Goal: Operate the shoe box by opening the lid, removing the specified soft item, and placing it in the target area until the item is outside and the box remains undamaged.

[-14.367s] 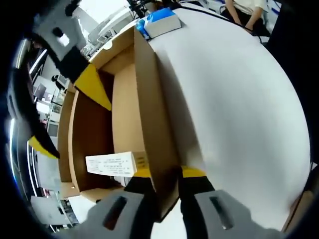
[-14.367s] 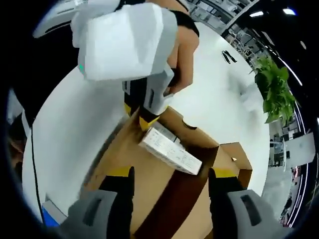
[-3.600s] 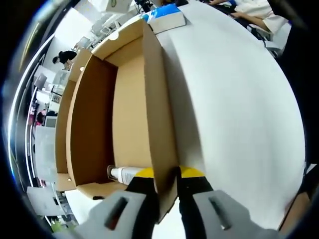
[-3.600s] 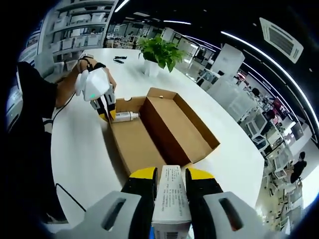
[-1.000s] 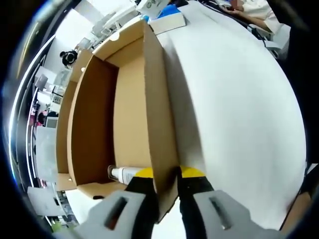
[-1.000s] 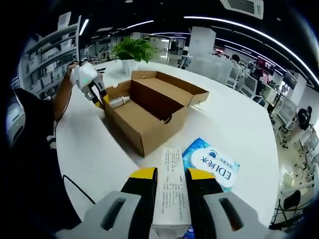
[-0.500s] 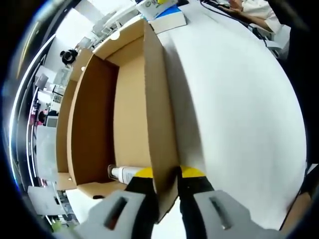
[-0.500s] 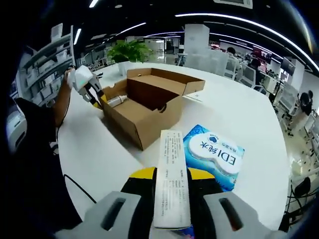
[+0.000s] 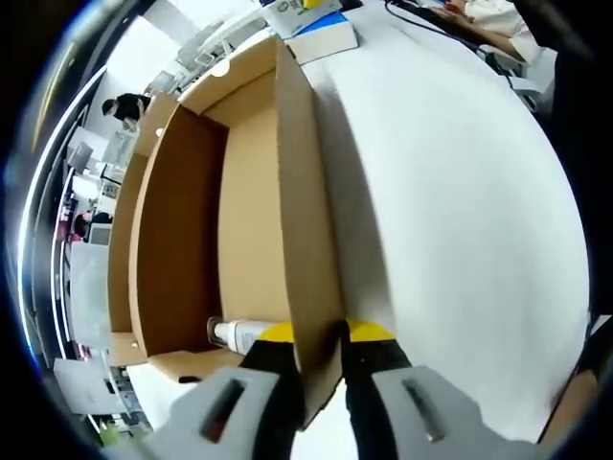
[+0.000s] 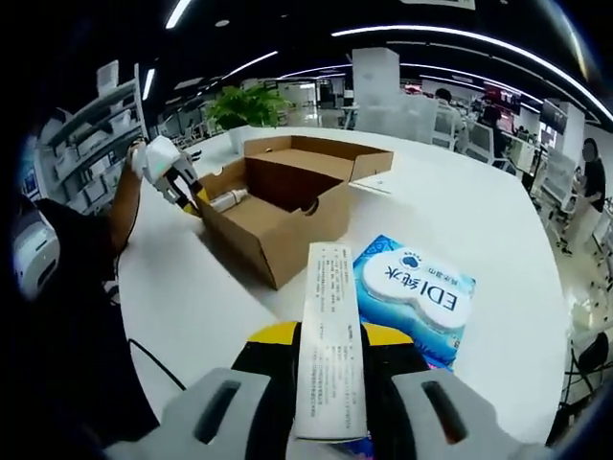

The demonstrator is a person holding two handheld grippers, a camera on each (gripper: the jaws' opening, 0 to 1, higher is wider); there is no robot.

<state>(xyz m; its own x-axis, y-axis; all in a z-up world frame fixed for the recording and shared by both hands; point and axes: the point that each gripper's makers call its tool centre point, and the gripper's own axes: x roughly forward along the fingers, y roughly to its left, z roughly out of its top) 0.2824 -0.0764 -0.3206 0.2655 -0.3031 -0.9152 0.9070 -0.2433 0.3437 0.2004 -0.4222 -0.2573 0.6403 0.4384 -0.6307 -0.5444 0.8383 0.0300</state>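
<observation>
Left gripper view: the shoe box (image 9: 239, 192) wall is pinched by the left gripper (image 9: 311, 350) at 6 o'clock on the white table (image 9: 450, 192); office desks are seen at 11 o'clock.

Right gripper view: the white carton (image 10: 329, 335) is clamped by the right gripper (image 10: 330, 359) above the blue packet (image 10: 414, 297); a plant (image 10: 251, 103) stands at 11 o'clock.

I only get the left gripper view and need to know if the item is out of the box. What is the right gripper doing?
Observer: The right gripper is shut on a long white carton with printed text.
Operator: Is that carton inside the box?
Observer: No. It is held outside the shoe box, on the near side, and its edge overlaps a blue pack marked EDI on the table.
Operator: What is past the box on the far side?
Observer: A potted plant stands on the table beyond the box's open lid.
</observation>
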